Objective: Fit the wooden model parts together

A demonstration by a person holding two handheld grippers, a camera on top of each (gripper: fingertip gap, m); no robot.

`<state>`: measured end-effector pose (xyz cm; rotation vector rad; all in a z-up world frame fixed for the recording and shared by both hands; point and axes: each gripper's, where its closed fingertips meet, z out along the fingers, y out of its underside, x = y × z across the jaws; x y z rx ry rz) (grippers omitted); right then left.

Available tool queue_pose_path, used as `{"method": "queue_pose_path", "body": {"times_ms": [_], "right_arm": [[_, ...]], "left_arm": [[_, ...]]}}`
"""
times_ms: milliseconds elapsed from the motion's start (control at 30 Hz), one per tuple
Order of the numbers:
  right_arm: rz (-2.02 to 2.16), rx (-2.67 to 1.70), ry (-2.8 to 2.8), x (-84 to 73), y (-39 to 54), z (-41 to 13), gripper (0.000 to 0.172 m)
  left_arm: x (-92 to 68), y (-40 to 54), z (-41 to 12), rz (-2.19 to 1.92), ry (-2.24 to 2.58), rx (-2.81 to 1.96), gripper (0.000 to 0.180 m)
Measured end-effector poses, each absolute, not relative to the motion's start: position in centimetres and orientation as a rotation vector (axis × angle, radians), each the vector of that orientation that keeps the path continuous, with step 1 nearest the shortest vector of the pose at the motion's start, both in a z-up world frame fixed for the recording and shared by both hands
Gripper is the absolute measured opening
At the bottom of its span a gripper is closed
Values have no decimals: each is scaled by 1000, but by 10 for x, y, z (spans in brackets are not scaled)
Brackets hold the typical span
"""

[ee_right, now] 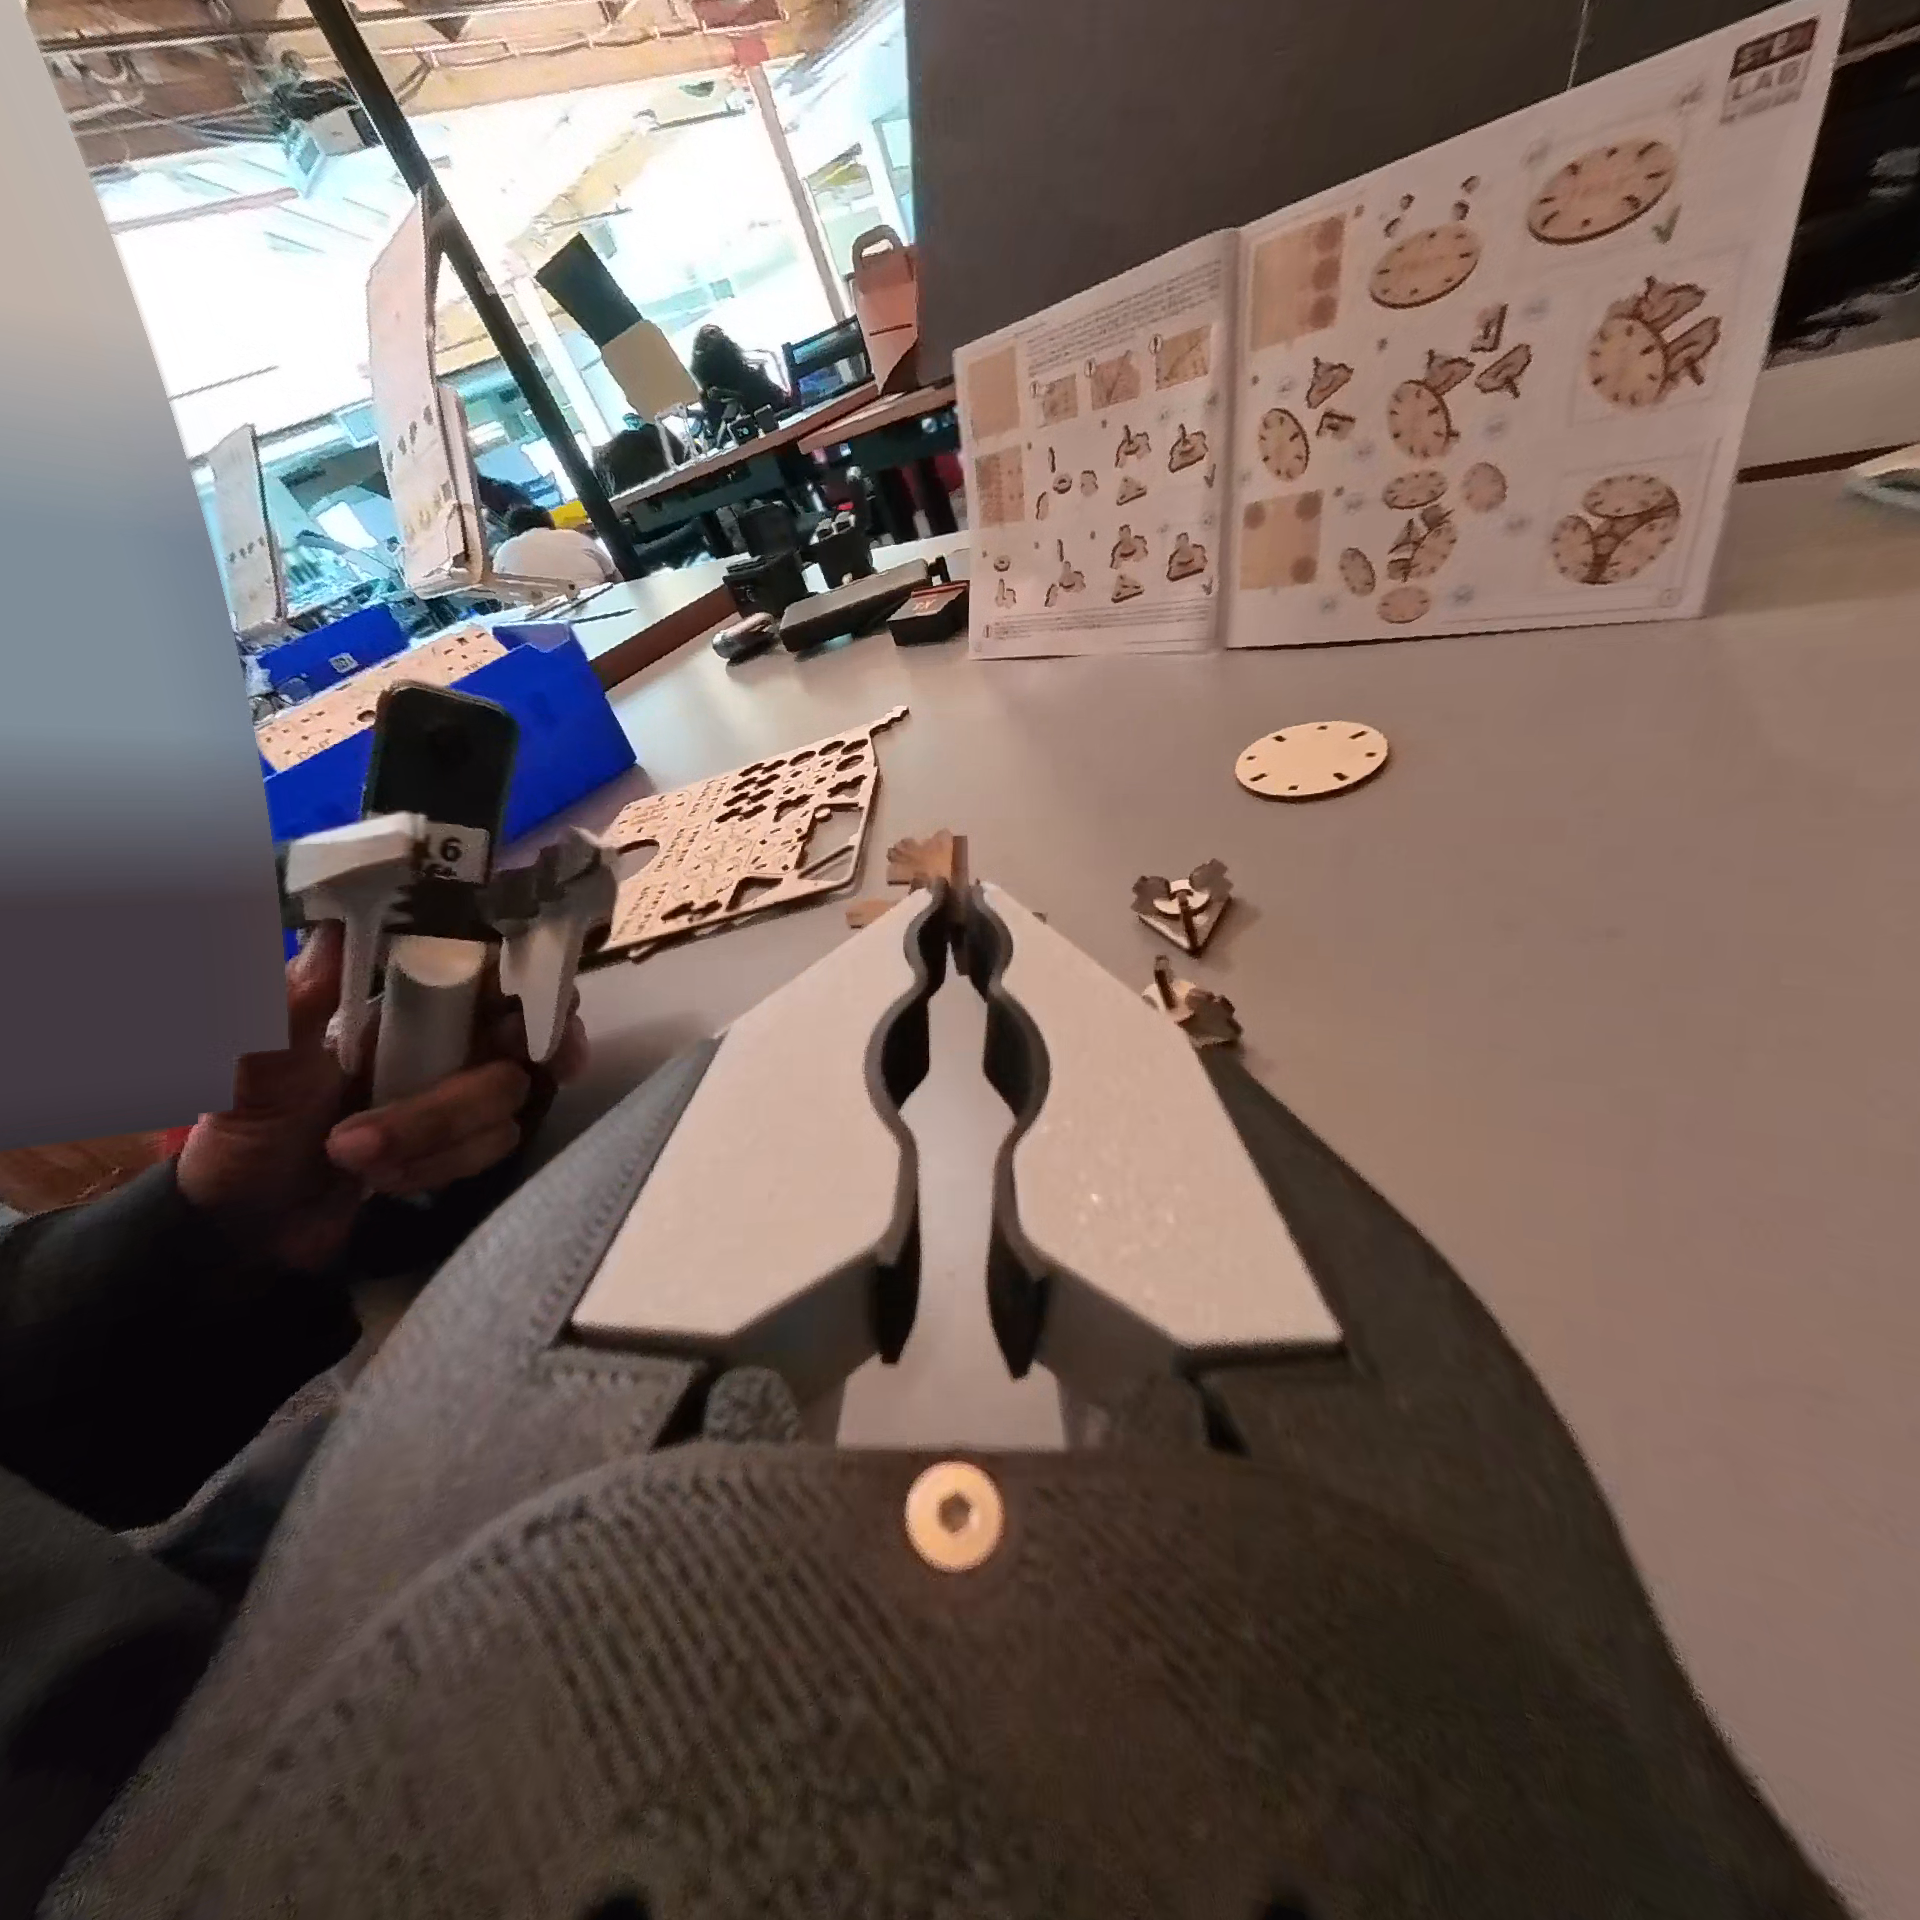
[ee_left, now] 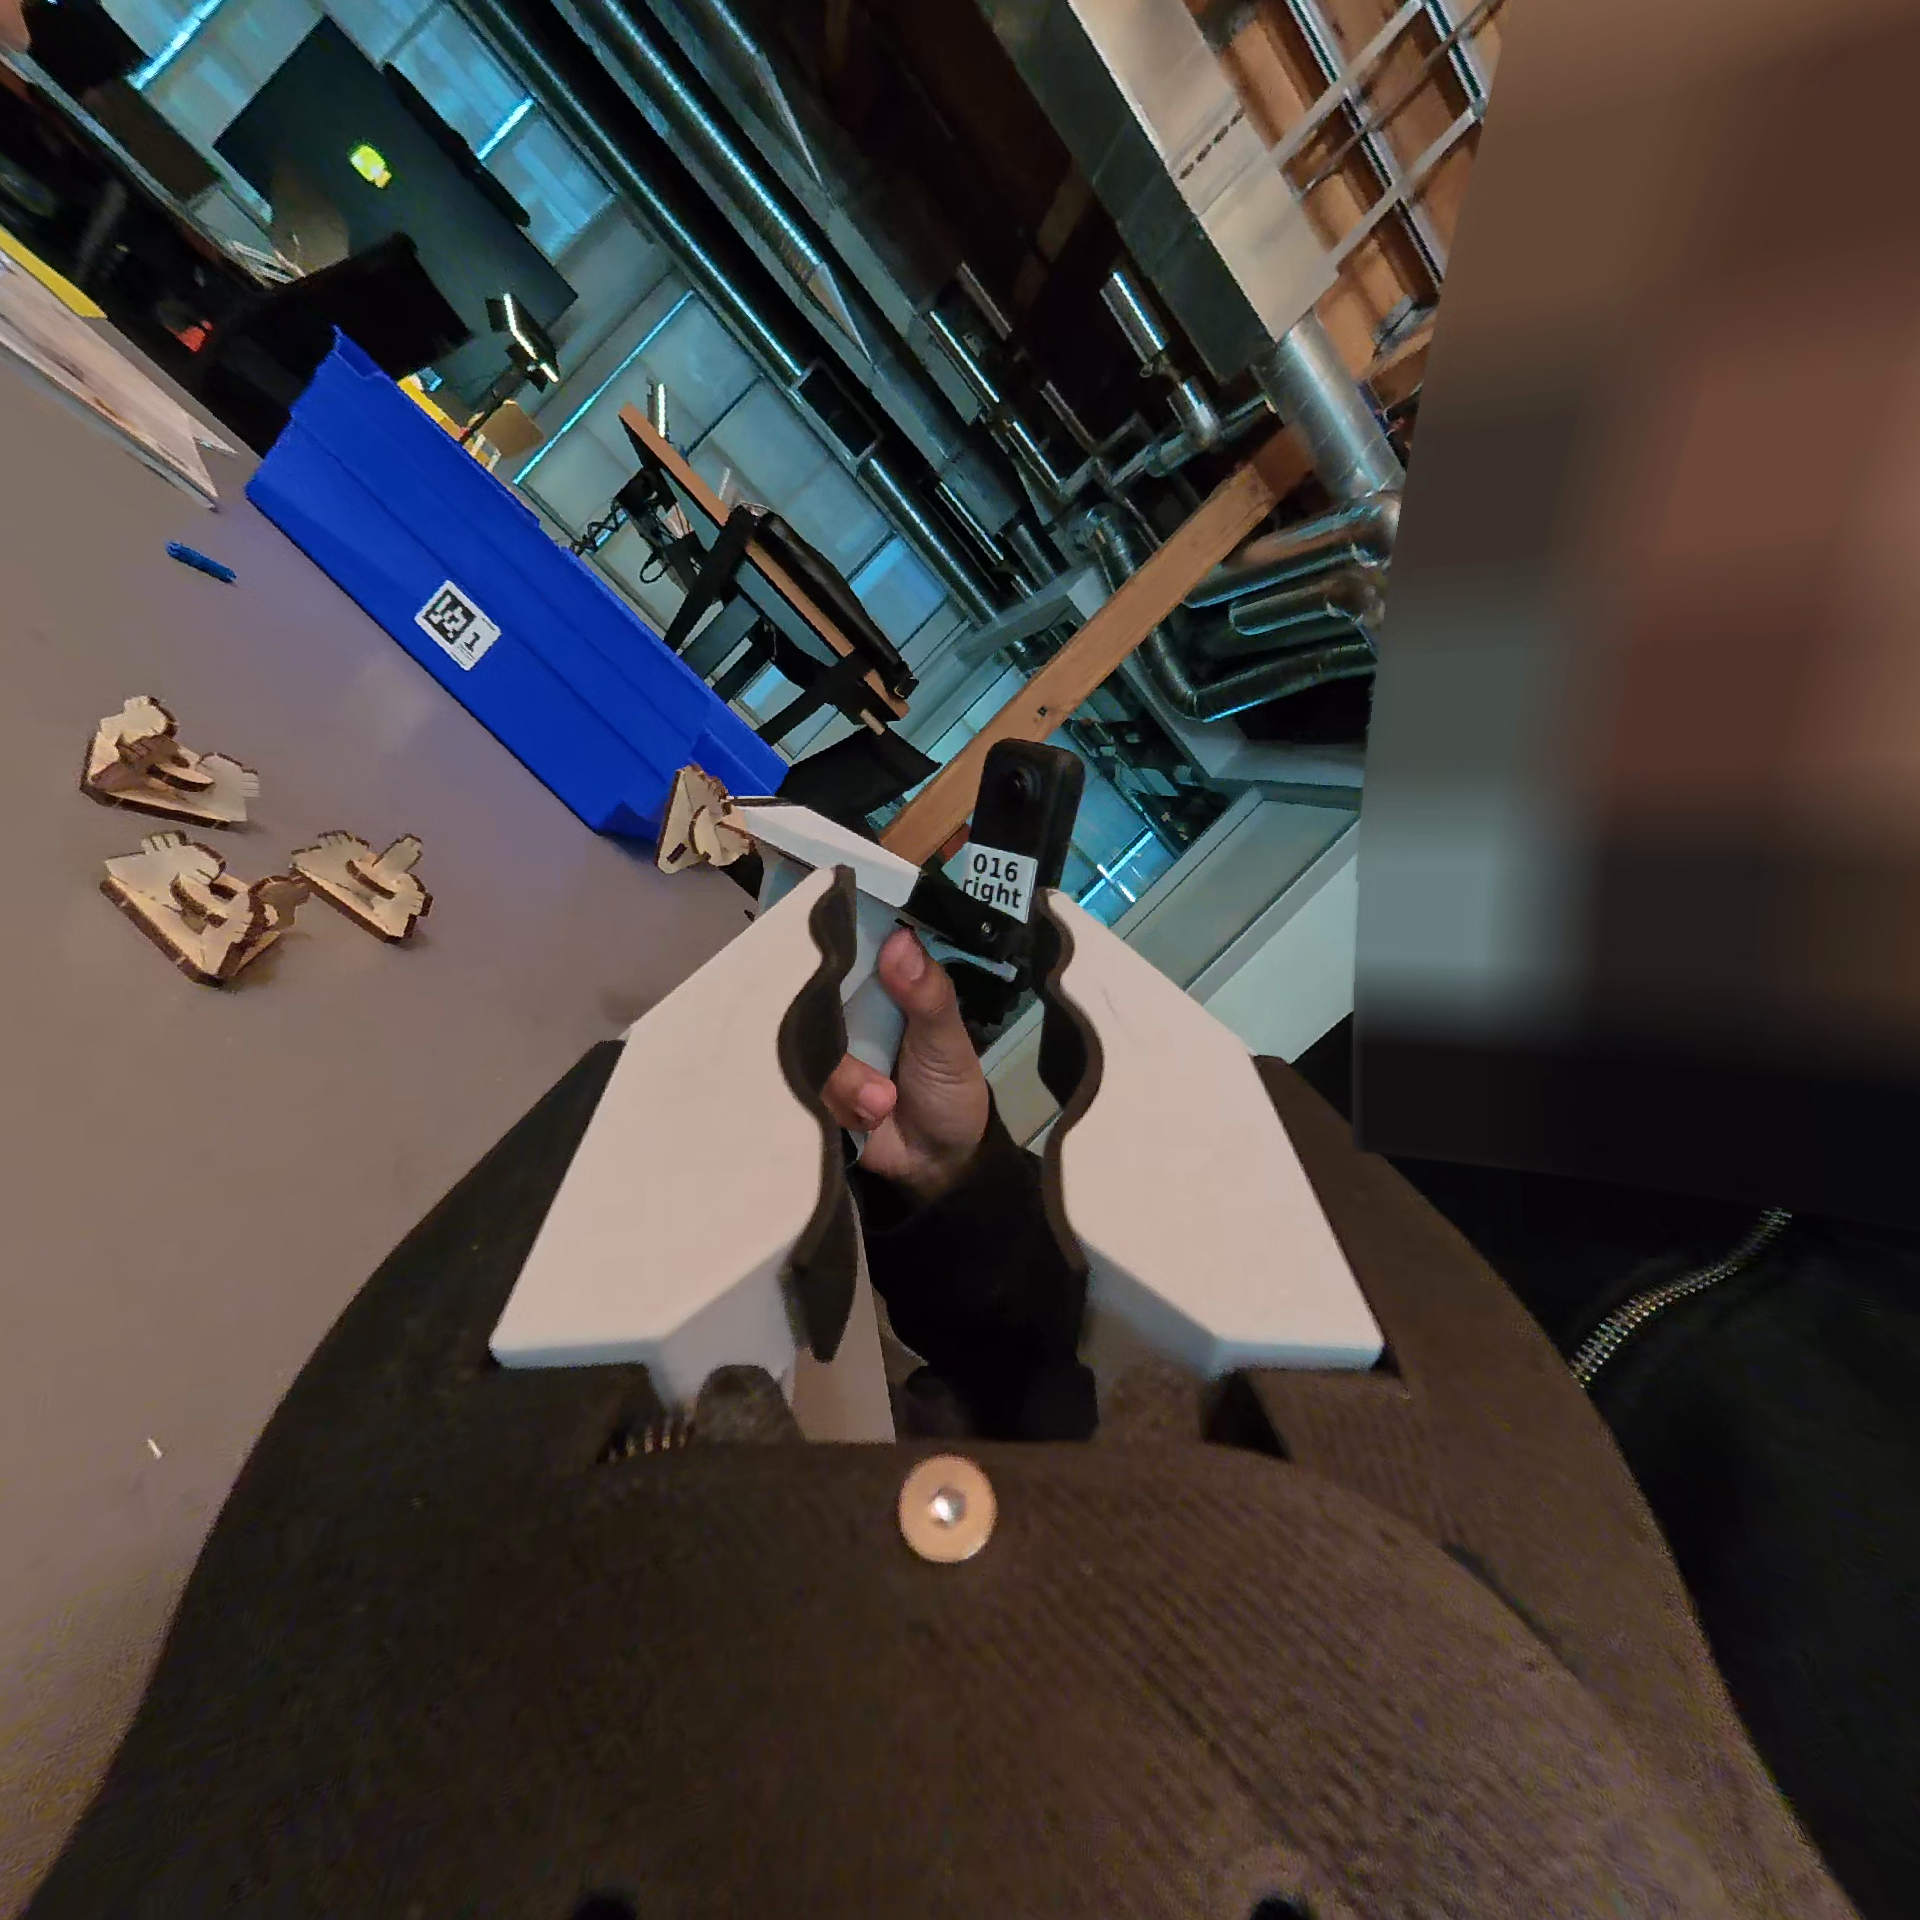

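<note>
Right claw (ee_right: 951, 902): clamped on small wooden puzzle assembly (ee_right: 940, 868). Left claw (ee_left: 951, 914): wide, empty. Risk: thin-edge grip, slippage onto tabletop (ee_right: 1558, 935).

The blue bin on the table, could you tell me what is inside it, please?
Inside the blue bin, pale laser-cut wooden sheets lie flat. The left gripper covers part of them; anything underneath is hidden.

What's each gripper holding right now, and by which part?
The right gripper pinches a small wooden puzzle assembly by its upright tab. The left gripper is open, holding nothing.
</note>
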<state>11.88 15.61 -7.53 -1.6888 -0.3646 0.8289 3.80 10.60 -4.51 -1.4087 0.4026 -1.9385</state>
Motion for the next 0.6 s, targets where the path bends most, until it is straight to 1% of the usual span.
{"method": "queue_pose_path", "body": {"times_ms": [433, 500, 600], "right_arm": [[836, -1717, -377, 116, 157, -79, 0], [902, -1796, -364, 112, 157, -89, 0], [1133, -2041, -371, 91, 139, -122, 1]], "left_arm": [[41, 103, -48, -1869, 437, -1433, 30], [42, 102, -49, -1839, 454, -1441, 32], [44, 104, -52, -1777, 467, -1468, 35]]}}
